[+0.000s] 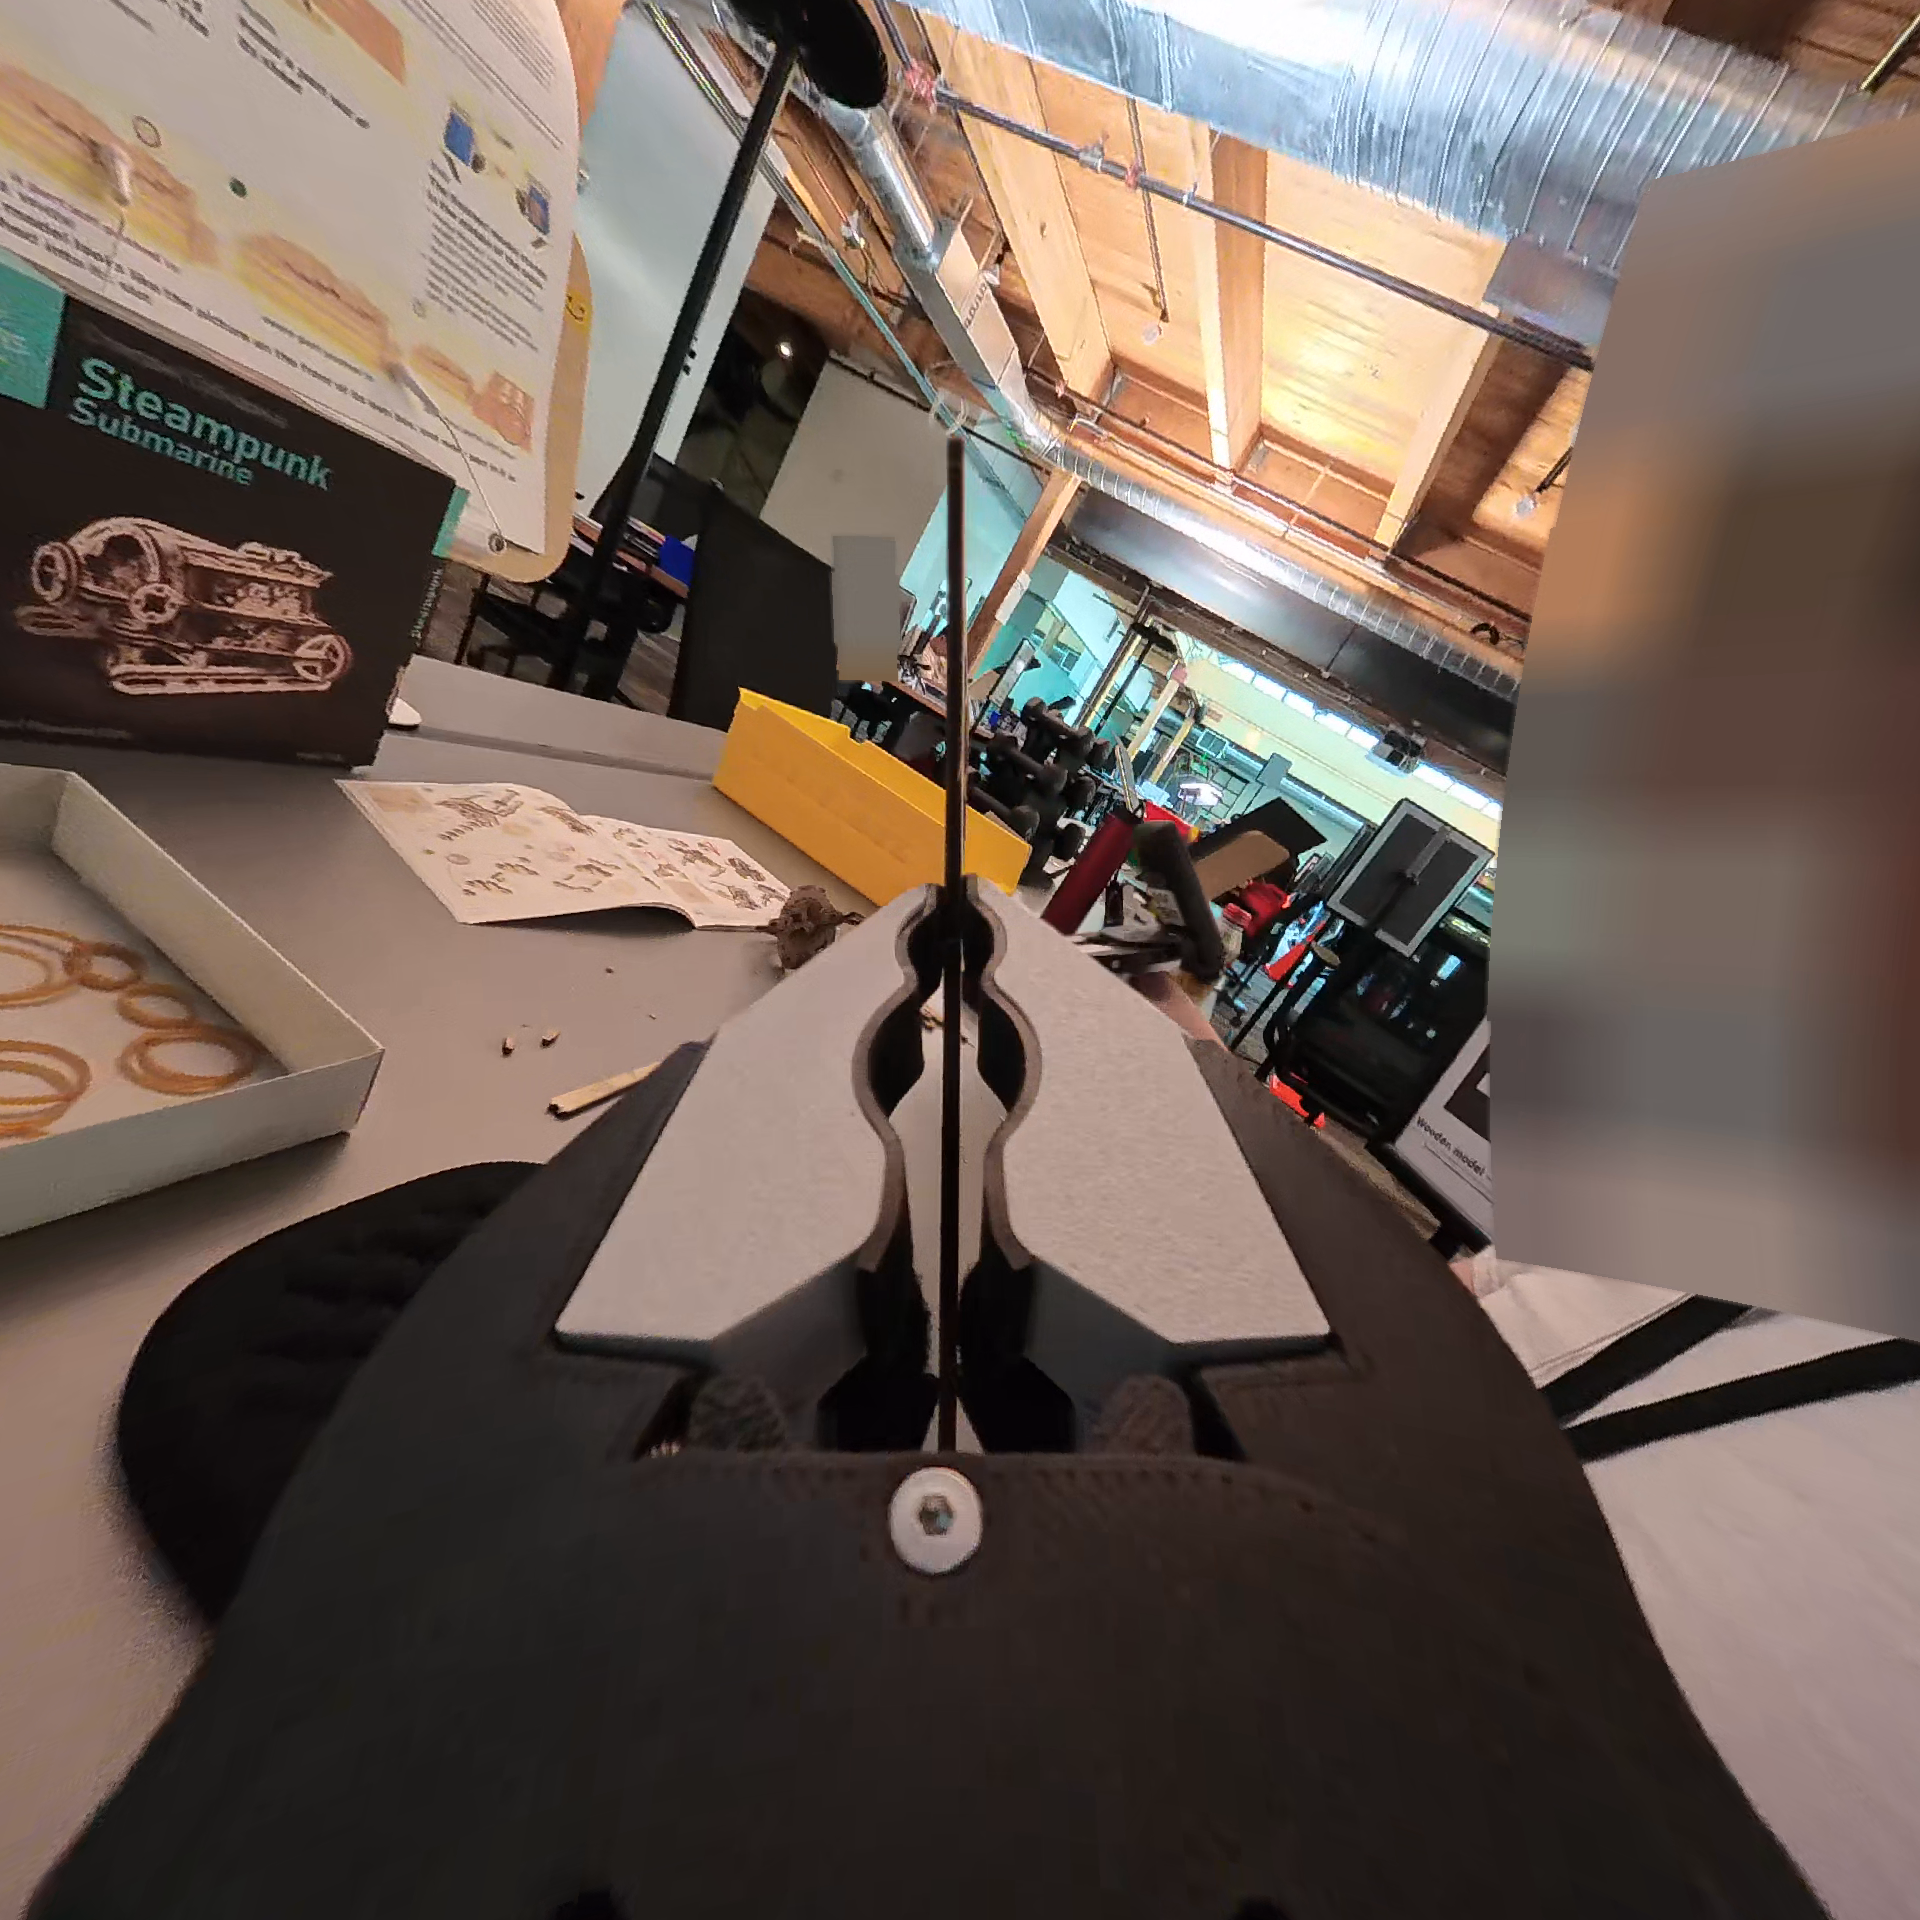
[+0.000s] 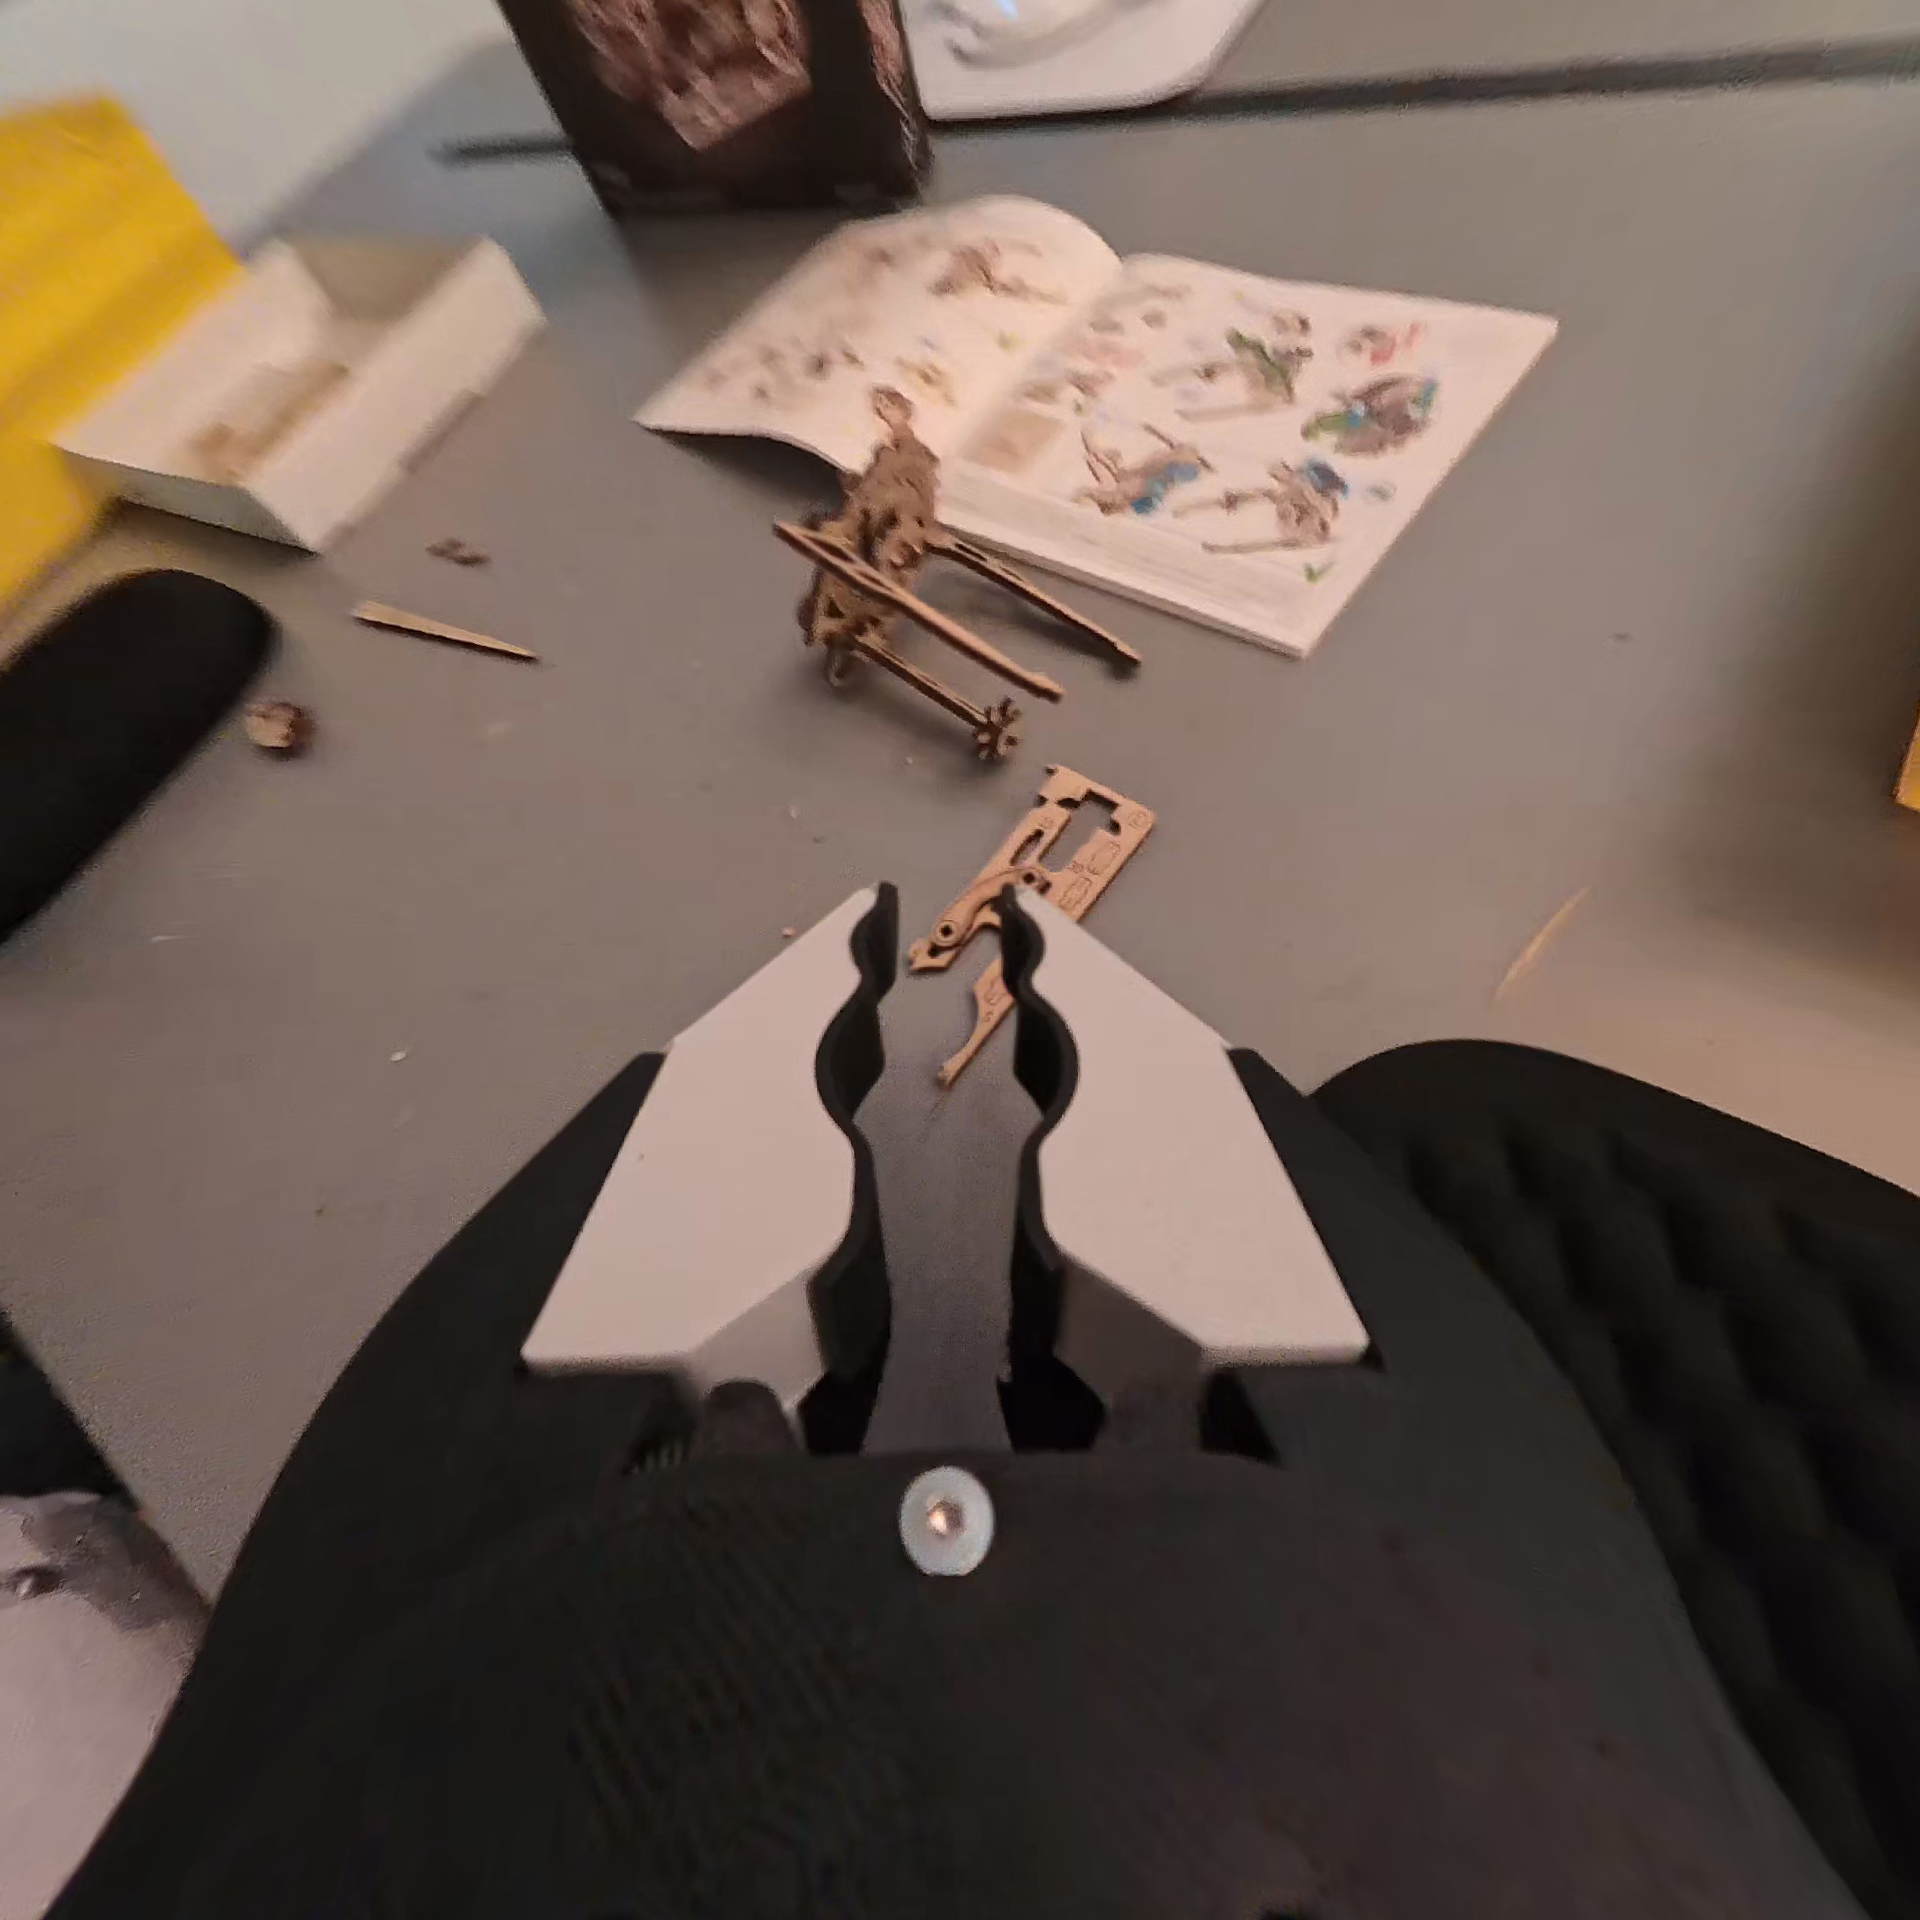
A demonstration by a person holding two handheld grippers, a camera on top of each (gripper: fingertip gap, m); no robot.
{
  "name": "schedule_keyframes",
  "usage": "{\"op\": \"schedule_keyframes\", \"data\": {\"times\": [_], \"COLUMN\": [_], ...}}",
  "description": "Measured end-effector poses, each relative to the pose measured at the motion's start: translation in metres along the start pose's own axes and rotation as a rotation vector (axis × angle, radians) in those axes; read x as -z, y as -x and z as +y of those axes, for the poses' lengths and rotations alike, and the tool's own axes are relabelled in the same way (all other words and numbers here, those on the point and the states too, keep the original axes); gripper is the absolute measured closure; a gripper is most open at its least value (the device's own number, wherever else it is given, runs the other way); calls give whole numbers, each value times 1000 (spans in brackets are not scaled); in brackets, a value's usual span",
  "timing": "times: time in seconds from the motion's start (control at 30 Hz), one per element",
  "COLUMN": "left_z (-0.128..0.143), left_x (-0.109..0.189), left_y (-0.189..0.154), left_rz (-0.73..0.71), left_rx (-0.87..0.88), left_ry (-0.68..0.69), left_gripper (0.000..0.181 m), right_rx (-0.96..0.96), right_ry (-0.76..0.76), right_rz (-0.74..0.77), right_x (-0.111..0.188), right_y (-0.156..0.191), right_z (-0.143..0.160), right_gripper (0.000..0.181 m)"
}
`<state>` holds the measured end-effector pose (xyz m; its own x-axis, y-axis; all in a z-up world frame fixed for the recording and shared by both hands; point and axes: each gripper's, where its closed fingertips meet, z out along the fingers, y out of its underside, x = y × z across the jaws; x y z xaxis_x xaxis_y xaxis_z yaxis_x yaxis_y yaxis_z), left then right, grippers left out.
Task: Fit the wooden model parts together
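Note:
My left gripper is tilted up off the grey table and is shut on a thin dark part, which shows edge-on as a line rising past the fingertips. The half-built wooden model stands on the table in front of the booklet; it also peeks out beside my left finger. My right gripper is open and empty, low over the table. A flat wooden part sheet lies just beyond its right fingertip, partly hidden by it.
An open instruction booklet and a dark kit box lie beyond the model. A white tray with rubber bands, a yellow bin, a small white box and a wooden sliver are around. A person's torso is at right. Both grippers' tips are roughly 25 cm from the wooden sliver.

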<state>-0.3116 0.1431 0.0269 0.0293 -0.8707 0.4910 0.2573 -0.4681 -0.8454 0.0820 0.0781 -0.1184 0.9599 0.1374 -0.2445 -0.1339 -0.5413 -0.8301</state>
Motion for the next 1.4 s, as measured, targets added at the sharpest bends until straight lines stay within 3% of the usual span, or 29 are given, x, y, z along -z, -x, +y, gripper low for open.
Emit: {"op": "schedule_keyframes", "data": {"times": [0.13,0.23,0.4,0.53,0.7,0.77,0.87,0.93,1.0,1.07,1.17,1.3,1.4], "left_z": [2,3,4,3,2,1,-1,-4,-6,-5,-1,10,12], "left_x": [-3,-7,-11,-11,-5,-2,2,3,2,2,5,10,9], "left_y": [-2,-6,-10,-11,-9,-8,-6,-5,-7,-10,-16,-17,-12], "left_rz": [10,27,44,57,51,45,29,23,23,20,4,-20,-15], "left_rx": [12,19,13,21,27,27,25,27,35,41,47,66,92], "left_ry": [-5,-2,13,2,-10,-15,-19,-29,-41,-45,-41,-17,-20], "left_gripper": [181,181,181,181,181,181,181,181,181,181,181,181,181], "right_rx": [15,92,75,149,216,263,370,427,472,481,436,464,419], "right_ry": [114,143,153,176,175,124,48,90,156,230,280,293,282], "right_rz": [79,233,228,256,265,193,-79,-271,-361,-390,-429,-421,-425], "right_x": [-25,-29,-34,-34,-28,-25,-42,-71,-113,-154,-184,-194,-180], "right_y": [5,-10,-7,-10,-6,17,92,143,171,183,199,197,189], "right_z": [13,18,22,24,25,14,-12,-20,-26,-30,-34,-32,-37], "right_gripper": [160,158,157,172,174,174,174,174,174,174,174,174,165]}}
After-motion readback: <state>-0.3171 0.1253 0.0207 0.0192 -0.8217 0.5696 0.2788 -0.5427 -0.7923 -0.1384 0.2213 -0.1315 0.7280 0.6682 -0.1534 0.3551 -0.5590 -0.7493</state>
